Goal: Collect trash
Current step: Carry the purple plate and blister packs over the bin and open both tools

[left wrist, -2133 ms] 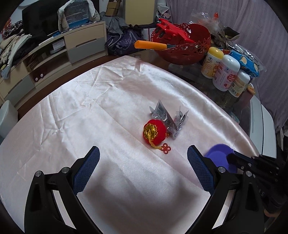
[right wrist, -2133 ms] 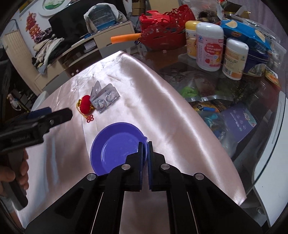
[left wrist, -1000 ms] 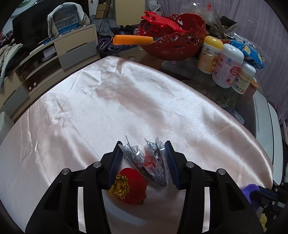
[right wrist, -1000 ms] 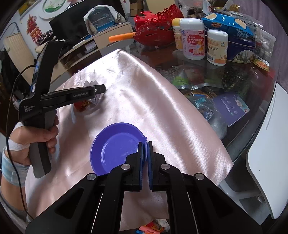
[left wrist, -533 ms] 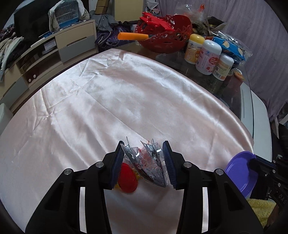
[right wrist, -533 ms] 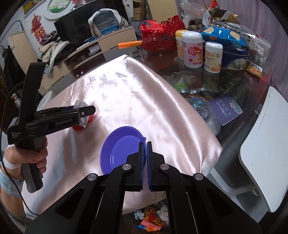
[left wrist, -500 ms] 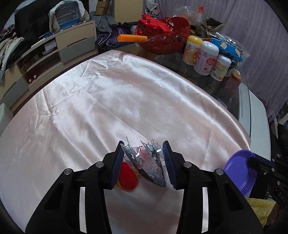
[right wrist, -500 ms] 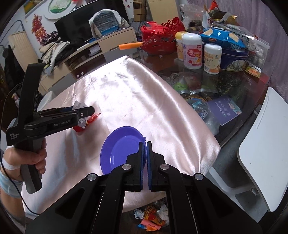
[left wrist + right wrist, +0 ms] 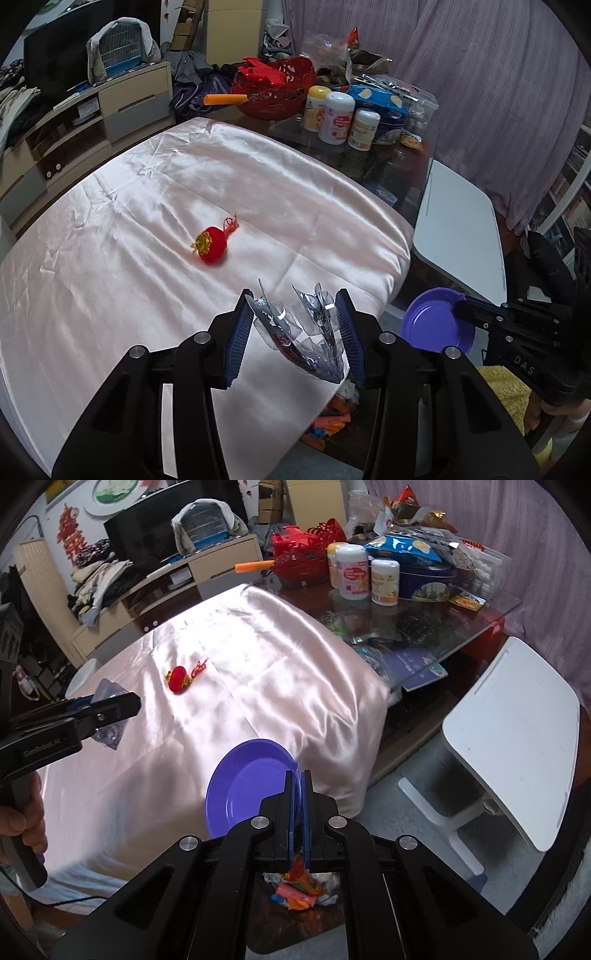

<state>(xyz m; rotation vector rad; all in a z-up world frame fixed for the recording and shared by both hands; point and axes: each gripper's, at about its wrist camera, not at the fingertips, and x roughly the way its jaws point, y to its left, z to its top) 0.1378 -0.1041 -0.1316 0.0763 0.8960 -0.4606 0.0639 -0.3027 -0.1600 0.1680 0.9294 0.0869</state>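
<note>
Wrapper, clear crumpled plastic (image 9: 303, 332): clamped between the pads of my left gripper (image 9: 295, 334), jaws easing apart, over the near table edge; purple plate (image 9: 251, 782) pinched by its rim in my right gripper (image 9: 298, 805), right of the satin cloth (image 9: 147, 221)

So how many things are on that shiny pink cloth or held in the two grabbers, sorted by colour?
Red: 1, the little red ornament lying on the cloth.
Clear/silvery: 1, the crumpled plastic wrapper in the left hand-held gripper.
Purple: 1, the purple plate pinched by the right hand-held gripper.
Total: 3.
</note>
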